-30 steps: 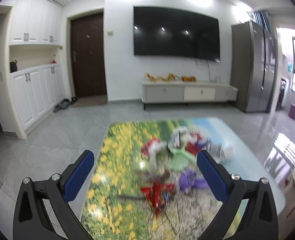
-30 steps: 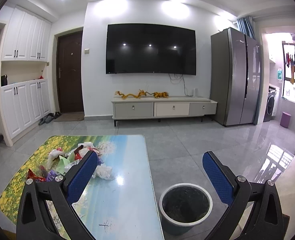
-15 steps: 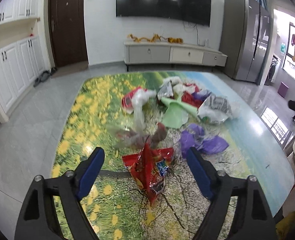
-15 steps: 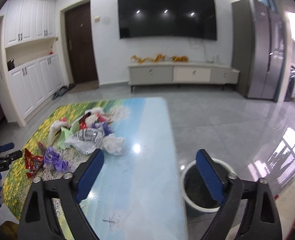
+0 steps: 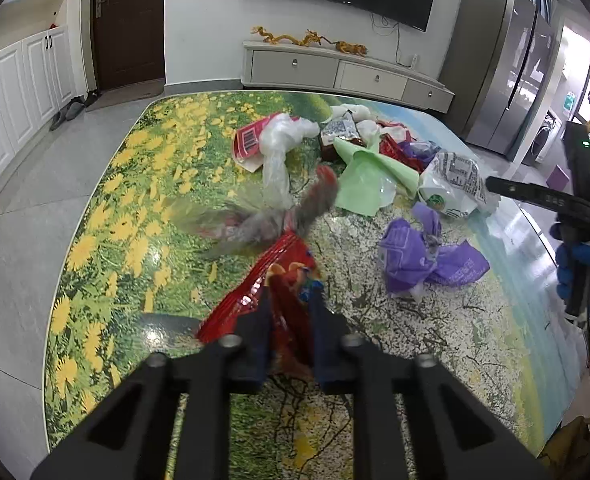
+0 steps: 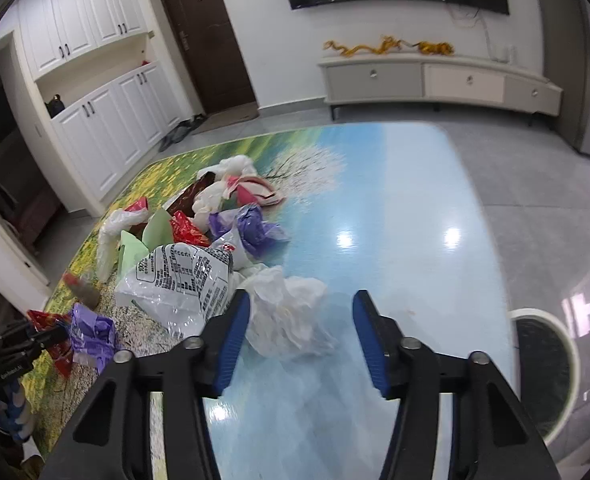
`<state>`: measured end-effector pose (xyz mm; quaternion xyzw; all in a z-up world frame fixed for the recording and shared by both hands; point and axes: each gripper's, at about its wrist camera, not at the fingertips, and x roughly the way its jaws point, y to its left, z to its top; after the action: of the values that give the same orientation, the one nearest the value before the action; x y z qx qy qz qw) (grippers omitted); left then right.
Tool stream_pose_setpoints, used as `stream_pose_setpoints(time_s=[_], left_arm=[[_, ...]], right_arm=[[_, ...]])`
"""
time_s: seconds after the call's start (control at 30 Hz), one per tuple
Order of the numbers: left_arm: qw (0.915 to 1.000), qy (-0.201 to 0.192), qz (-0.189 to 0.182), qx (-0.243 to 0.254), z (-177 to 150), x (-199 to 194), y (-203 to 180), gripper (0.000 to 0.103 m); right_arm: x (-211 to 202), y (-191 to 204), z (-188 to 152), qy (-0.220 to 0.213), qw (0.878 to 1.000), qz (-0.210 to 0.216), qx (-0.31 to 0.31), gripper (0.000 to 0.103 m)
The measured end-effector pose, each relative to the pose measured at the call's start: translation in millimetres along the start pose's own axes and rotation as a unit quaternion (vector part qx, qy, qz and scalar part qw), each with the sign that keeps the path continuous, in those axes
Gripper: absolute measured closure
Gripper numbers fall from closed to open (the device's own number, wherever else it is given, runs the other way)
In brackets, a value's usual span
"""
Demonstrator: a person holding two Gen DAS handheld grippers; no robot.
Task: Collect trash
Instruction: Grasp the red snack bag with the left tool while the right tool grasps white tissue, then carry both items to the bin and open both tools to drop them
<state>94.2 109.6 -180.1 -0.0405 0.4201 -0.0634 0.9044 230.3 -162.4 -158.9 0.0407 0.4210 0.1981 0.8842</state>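
Note:
My left gripper (image 5: 289, 304) is shut on a red snack wrapper (image 5: 271, 284) at the near side of the table. A blurred grey-red wrapper (image 5: 271, 216) hangs just beyond it. More trash lies ahead: a purple bag (image 5: 419, 256), a green sheet (image 5: 369, 180), a printed white bag (image 5: 453, 188). My right gripper (image 6: 301, 328) is open, its jaws around a crumpled white plastic bag (image 6: 287, 316) on the table. The printed white bag (image 6: 179, 280) lies to its left. A round bin (image 6: 543, 364) stands on the floor at the right.
The table (image 6: 407, 208) has a glossy landscape print; its right half is bare. A TV cabinet (image 5: 347, 76), a fridge (image 5: 499, 64) and white cupboards (image 6: 103, 120) line the walls. The right gripper shows at the right edge of the left wrist view (image 5: 575, 216).
My left gripper dropped to the table and shut on the red wrapper. My right gripper swung left and down over the table until its open jaws stood around the white bag.

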Motion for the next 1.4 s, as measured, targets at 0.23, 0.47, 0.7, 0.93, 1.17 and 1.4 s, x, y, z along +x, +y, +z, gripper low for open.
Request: stream_pose_setpoints(time_s=[0.23, 0.47, 0.7, 0.93, 1.17, 1.4], left_arm=[[0.9997, -0.024, 0.003, 0.009, -4.5, -27.6, -5.6, 0.095], [0.9983, -0.056, -0.001, 0.017, -8.7, -68.4, -18.4, 0.095], [0.9954, -0.084, -0.014, 0.045, 4.3, -102.6, -52.4, 0.095], [0.9879, -0.091, -0.052, 0.115, 34.2, -114.1, -127.1, 0.095], [0.9707, -0.070, -0.112, 0.201, 74.7, -86.3, -247.9, 0.095], [0.9535, -0.019, -0.150, 0.261, 104.2, -4.5, -362.3, 0.094]], right_arm=[[-5.6, 3.3, -10.8, 0.000, 1.000, -0.011, -0.005, 0.099], [-63.1, -0.5, -38.0, -0.036, 0.999, -0.024, 0.005, 0.100], [-133.6, -13.1, -69.6, -0.082, 0.996, -0.030, 0.028, 0.100], [-207.8, -57.1, -90.1, -0.143, 0.985, -0.077, 0.064, 0.100], [-234.4, -117.0, -101.2, -0.156, 0.971, -0.145, 0.110, 0.100], [-213.3, -178.9, -102.8, -0.125, 0.962, -0.191, 0.153, 0.098]])
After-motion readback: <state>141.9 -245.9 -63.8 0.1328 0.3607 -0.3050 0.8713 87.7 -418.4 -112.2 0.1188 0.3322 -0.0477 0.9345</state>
